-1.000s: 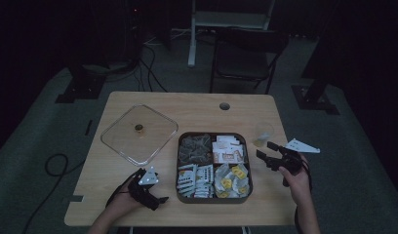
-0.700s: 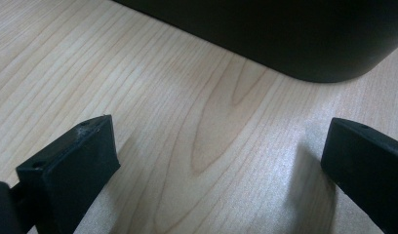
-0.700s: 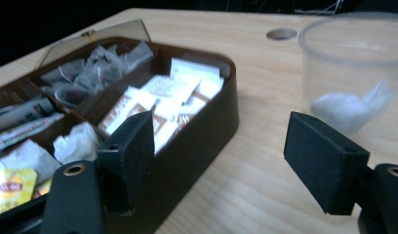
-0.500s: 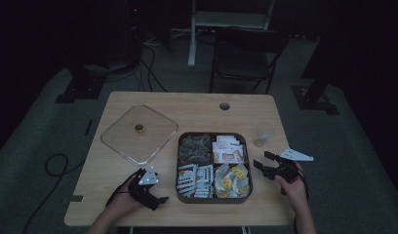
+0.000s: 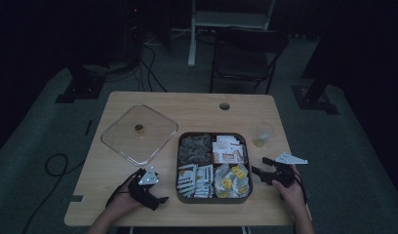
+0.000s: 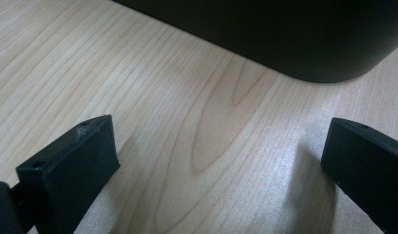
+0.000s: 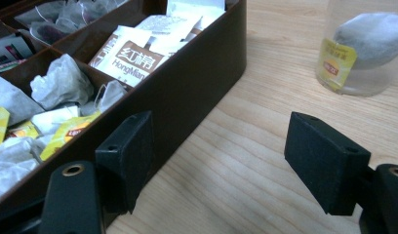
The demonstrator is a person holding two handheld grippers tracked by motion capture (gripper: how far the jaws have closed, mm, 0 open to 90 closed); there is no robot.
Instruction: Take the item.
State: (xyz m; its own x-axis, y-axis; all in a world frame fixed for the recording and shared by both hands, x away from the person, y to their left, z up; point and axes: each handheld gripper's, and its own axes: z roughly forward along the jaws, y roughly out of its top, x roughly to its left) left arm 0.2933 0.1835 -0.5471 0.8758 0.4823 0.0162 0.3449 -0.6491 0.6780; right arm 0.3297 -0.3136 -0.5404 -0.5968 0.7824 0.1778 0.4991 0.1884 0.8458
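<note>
Right gripper (image 5: 259, 165) sits low over the table (image 5: 202, 105) just right of the tea box (image 5: 180, 161), jaws wide apart with nothing between them but bare wood. In the right gripper view (image 7: 214, 156) one jaw stands beside the box's dark wall; whether it touches is hard to tell. Ahead stands a clear glass (image 7: 368, 46) with a tea bag inside, its top cut off by the frame. Left gripper (image 5: 160, 196) rests near the box's left front corner, also open and empty (image 6: 216, 161), the box corner (image 6: 304, 44) just beyond it. A glass lid (image 5: 139, 133) lies apart on the table. Dim light blurs the packets' print from above.
</note>
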